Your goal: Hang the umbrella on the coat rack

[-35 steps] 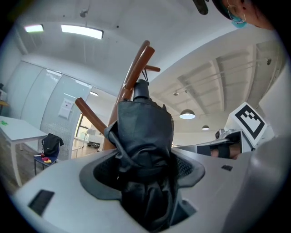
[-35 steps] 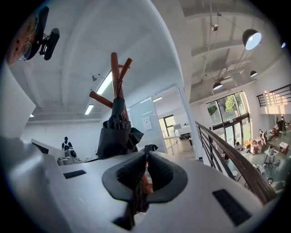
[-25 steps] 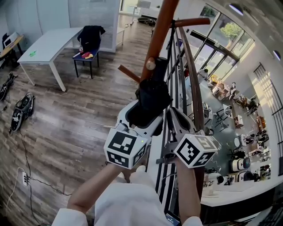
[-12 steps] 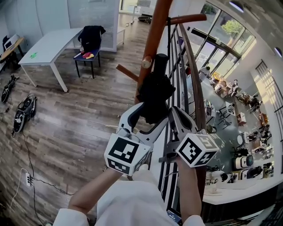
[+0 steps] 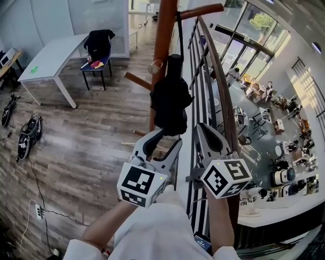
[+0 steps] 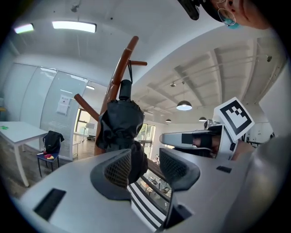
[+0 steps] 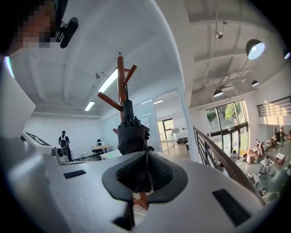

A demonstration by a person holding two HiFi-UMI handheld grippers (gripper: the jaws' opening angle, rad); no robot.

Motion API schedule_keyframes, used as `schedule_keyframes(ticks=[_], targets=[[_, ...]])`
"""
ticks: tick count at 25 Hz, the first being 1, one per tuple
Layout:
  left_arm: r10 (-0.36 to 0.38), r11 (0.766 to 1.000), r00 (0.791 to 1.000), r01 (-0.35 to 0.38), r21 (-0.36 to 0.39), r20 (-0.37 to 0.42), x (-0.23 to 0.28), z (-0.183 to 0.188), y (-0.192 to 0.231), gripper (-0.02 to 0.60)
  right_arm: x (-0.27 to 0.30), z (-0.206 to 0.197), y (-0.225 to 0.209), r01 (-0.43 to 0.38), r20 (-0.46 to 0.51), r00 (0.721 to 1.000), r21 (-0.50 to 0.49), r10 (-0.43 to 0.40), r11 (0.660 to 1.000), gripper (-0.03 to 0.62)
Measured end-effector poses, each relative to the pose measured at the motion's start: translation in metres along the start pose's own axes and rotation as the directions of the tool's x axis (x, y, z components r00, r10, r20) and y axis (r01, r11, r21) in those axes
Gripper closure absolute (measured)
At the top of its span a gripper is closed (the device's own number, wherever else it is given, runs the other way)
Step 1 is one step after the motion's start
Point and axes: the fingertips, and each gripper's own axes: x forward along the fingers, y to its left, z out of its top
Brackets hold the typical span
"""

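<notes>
**Head view:** the umbrella (image 5: 170,101) hangs long axis upright from the coat rack (image 5: 163,30) at upper centre, just above both claws in frame and nearer the left.

**Left gripper view:** the left claw (image 6: 148,159) has just been closing but stands spread, pinching nothing. The umbrella's lower end shows in its gap.

**Right gripper view:** the right claw (image 7: 144,168) is pressed together and empty, with the umbrella ahead.

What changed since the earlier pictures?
The left gripper drew back toward the person along the umbrella; its jaws have just been closing, with the umbrella's lower end between them, not clamped. Unchanged: the umbrella hangs by its strap from a peg of the coat rack; the right gripper stays shut by the railing.
</notes>
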Motion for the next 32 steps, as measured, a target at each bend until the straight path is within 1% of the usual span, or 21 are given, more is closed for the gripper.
schedule_keyframes(ticks=[2,4,8,11,14,17,22,27,32], targets=[[0.019,1.000,1.000,-0.019,-0.014,-0.016,-0.003,-0.007,0.002,0.414,-0.005,0.000,0.002,0.007,0.007,1.000,-0.035,-0.006,0.999,0.553],[0.043,0.999,0.999,-0.044,-0.012,-0.032,-0.006,-0.015,0.006,0.463,-0.009,-0.002,0.005,0.016,0.015,1.000,-0.068,-0.015,0.998,0.553],[0.068,0.997,0.997,-0.069,-0.035,-0.032,-0.015,-0.026,0.010,0.512,-0.017,-0.012,0.012,0.048,0.058,0.997,-0.122,-0.041,0.991,0.553],[0.068,0.997,0.997,-0.069,-0.033,-0.029,-0.019,-0.031,0.009,0.526,-0.019,-0.022,0.018,0.069,0.069,0.996,-0.160,-0.058,0.985,0.553],[0.059,0.998,0.997,-0.060,-0.020,-0.041,-0.021,-0.041,0.004,0.534,-0.023,-0.036,0.022,0.073,0.076,0.995,-0.158,-0.062,0.985,0.553],[0.053,0.998,0.997,-0.054,-0.033,-0.048,-0.027,-0.053,-0.002,0.537,-0.031,-0.049,0.025,0.065,0.089,0.995,-0.160,-0.052,0.985,0.553],[0.041,0.998,0.999,-0.043,-0.047,-0.032,-0.036,-0.068,-0.004,0.540,-0.038,-0.066,0.027,0.096,0.093,0.992,-0.174,-0.081,0.980,0.553],[0.043,0.997,0.998,-0.047,-0.062,-0.055,-0.044,-0.086,-0.007,0.541,-0.047,-0.077,0.027,0.102,0.097,0.991,-0.165,-0.087,0.981,0.553],[0.051,0.996,0.998,-0.052,-0.077,-0.023,-0.053,-0.094,-0.009,0.545,-0.053,-0.093,0.024,0.106,0.107,0.990,-0.169,-0.089,0.980,0.553]])
